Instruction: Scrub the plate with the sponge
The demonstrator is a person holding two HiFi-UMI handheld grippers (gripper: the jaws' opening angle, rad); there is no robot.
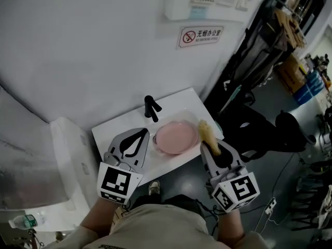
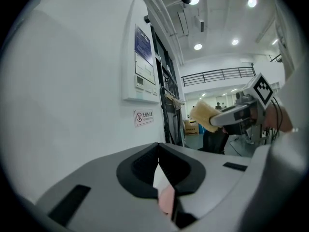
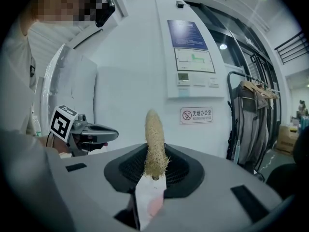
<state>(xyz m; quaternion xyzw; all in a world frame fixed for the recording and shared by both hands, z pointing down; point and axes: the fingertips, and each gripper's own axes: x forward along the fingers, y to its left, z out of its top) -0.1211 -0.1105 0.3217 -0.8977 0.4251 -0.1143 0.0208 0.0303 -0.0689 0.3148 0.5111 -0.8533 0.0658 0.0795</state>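
1. The right gripper [image 1: 208, 145] is clamped on a yellow loofah sponge [image 1: 206, 132]. The left gripper [image 1: 141, 134] has its jaws together and holds nothing.
2. A pink plate [image 1: 176, 137] lies in the white sink [image 1: 106, 127], between both grippers. Scrubbing seems not yet begun; next, lower the sponge onto the plate.
3. A black faucet [image 1: 151, 108] stands just behind the plate. There is open room toward the person.
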